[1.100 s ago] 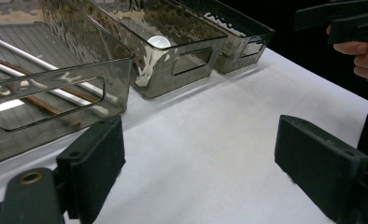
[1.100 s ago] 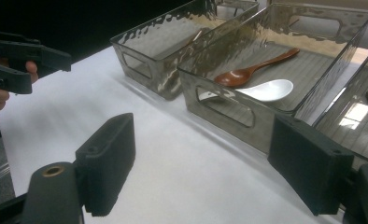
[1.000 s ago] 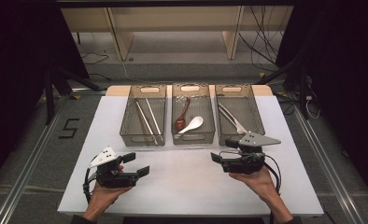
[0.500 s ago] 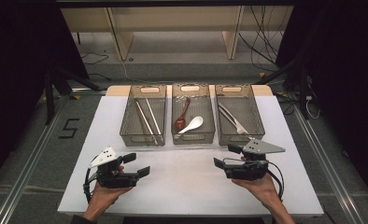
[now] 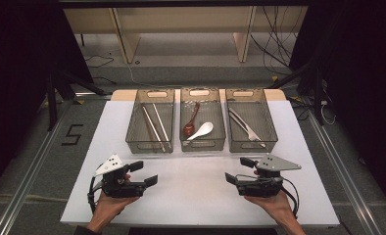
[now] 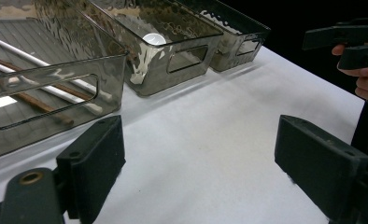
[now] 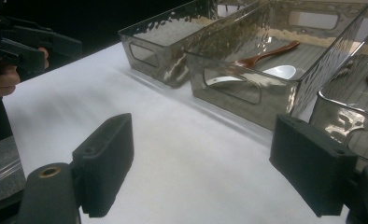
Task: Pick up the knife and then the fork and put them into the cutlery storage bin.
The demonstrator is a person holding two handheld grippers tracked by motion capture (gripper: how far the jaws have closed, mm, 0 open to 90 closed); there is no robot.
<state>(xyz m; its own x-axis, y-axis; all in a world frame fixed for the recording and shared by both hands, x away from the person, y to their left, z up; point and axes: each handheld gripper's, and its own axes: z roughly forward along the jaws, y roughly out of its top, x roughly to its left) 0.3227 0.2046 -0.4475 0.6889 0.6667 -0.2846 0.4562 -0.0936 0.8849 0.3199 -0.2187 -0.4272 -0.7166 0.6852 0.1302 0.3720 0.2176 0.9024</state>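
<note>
Both grippers, left gripper point(image 5: 144, 173) and right gripper point(image 5: 240, 170), rest empty with jaws apart; we judge the next move a reach to the bins point(image 5: 202, 145) ahead.

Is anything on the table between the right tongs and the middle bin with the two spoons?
Nothing visible lies between them: bare white table separates the open right tongs from the smoked clear plastic middle bin. Its near wall fronts the white spoon and reddish-brown spoon, so reaching them probably means going over it.

The left gripper point(image 5: 144, 174) is sitting low in the person's left hand point(image 5: 110, 203), jaws gaping wide and pointing inward. The right gripper point(image 5: 239, 171) is mirroring it in the right hand point(image 5: 274, 201), jaws equally spread.
</note>
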